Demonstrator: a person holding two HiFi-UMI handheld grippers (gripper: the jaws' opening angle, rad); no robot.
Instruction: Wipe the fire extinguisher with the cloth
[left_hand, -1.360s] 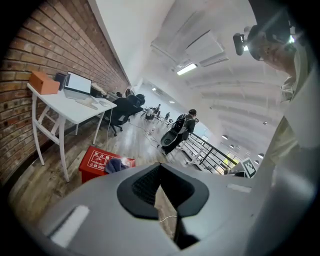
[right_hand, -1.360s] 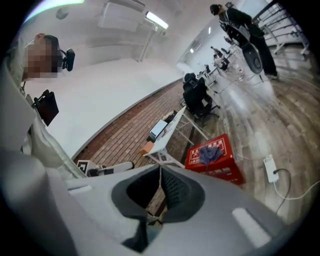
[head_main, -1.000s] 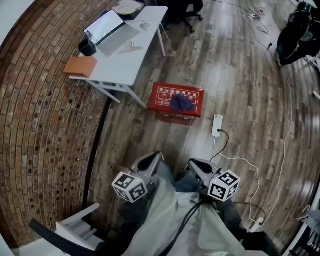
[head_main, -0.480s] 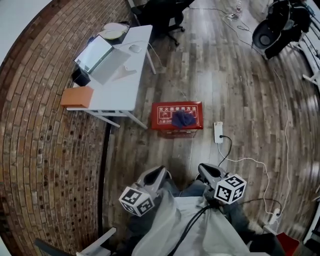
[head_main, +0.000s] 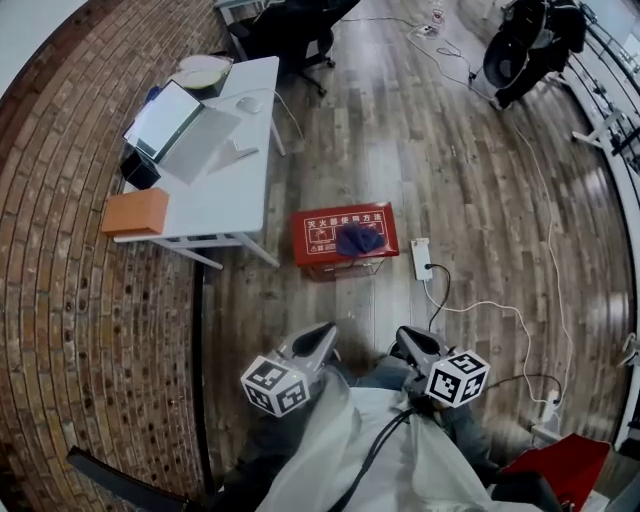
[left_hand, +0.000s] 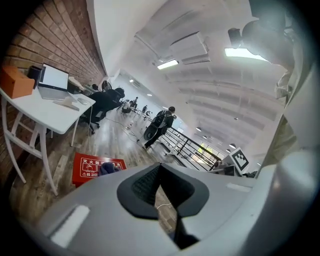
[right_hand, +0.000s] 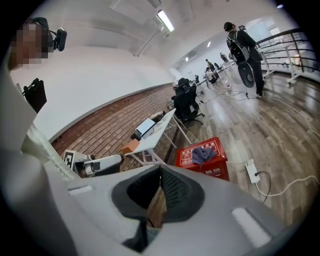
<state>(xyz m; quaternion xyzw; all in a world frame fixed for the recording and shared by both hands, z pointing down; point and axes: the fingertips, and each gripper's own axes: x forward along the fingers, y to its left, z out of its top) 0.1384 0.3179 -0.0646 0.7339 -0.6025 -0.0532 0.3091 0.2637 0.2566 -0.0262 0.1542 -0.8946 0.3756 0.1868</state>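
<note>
A red fire extinguisher box (head_main: 318, 232) with white print stands on the wooden floor ahead of me, and no extinguisher shows. A dark blue cloth (head_main: 358, 239) lies crumpled on its lid. The box (left_hand: 88, 168) and cloth (left_hand: 108, 167) also show in the left gripper view, and the box (right_hand: 216, 156) and cloth (right_hand: 202, 154) in the right gripper view. My left gripper (head_main: 325, 333) (left_hand: 160, 167) and right gripper (head_main: 403, 336) (right_hand: 161, 169) are held close to the body, well short of the box. Both are shut with nothing in them.
A white desk (head_main: 225, 185) with a laptop (head_main: 165, 120) and an orange box (head_main: 135, 212) stands left of the red box, along the brick wall (head_main: 60, 300). A power strip (head_main: 421, 258) with a white cable lies just right of the box. A person (right_hand: 242, 42) stands far off.
The head view has swung, so the desk, red box and power strip sit differently in the frame. Both grippers have shifted slightly near the body and stay shut.
</note>
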